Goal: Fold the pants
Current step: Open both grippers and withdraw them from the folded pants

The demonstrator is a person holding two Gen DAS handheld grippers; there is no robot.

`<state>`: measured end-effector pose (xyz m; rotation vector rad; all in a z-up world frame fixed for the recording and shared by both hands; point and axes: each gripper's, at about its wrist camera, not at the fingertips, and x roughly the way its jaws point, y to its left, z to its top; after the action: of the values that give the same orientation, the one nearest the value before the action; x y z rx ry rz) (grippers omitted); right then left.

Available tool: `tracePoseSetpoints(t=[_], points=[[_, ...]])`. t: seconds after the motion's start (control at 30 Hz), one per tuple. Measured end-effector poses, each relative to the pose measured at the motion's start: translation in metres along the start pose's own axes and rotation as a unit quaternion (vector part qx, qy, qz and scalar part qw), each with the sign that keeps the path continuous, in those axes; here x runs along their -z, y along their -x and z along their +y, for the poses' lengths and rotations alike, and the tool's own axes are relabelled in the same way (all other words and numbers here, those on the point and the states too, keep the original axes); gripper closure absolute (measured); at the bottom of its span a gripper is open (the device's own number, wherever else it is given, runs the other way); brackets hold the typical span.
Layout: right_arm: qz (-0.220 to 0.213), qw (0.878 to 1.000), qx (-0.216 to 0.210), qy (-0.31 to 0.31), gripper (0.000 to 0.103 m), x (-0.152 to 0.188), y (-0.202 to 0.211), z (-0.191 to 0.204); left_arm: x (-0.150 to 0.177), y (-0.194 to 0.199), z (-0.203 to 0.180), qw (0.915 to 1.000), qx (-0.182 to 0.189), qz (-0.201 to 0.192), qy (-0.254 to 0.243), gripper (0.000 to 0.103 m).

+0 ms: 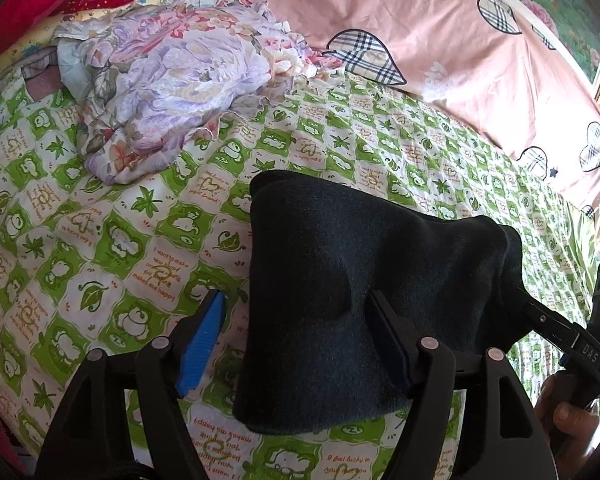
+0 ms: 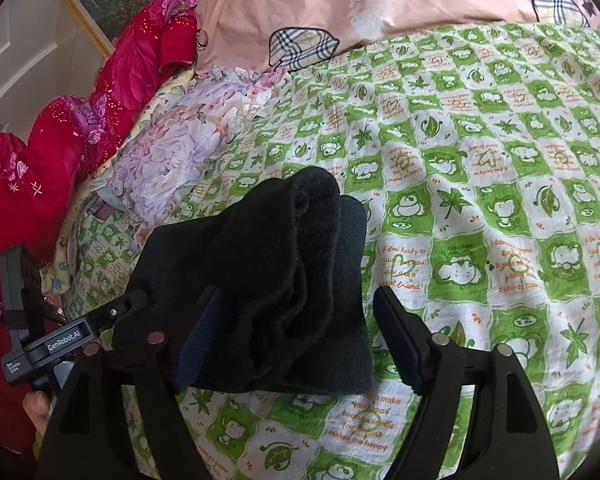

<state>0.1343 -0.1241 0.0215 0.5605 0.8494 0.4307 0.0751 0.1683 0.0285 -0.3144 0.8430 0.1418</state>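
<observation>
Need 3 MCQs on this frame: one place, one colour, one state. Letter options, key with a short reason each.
1. Where do the dark pants lie?
A. on the green checked sheet
B. on the pink pillow
C. on the floor

2. What colour is the quilt bunched at the bed's far edge?
A. blue
B. red
C. white

3. How do the left gripper and right gripper stand?
A. both clamped on the pants
B. both with jaws open
C. one out of view

Key: 1 A, the folded bundle rests on the green leaf-and-bear print. 2 B, it is red with sparkles, behind the floral cloth. 3 B, each wrist view shows the jaws spread wide around the pants, not pinching them.
</observation>
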Motion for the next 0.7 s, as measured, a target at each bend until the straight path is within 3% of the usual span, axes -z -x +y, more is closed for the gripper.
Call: tracePoseSetpoints(t=[0.13, 0.7], points=[[-0.005, 1.0, 0.003, -0.002, 0.022, 0.004, 0.007, 0.001, 0.004, 0.009, 0.002, 1.0, -0.001, -0.008, 0.001, 0.022], [-0.024, 0.999, 0.024, 0.032, 0.016, 0.023, 0.032, 0.014, 0.029, 0.03, 0.013, 0.9997, 0.009, -0.007, 0.02, 0.02]])
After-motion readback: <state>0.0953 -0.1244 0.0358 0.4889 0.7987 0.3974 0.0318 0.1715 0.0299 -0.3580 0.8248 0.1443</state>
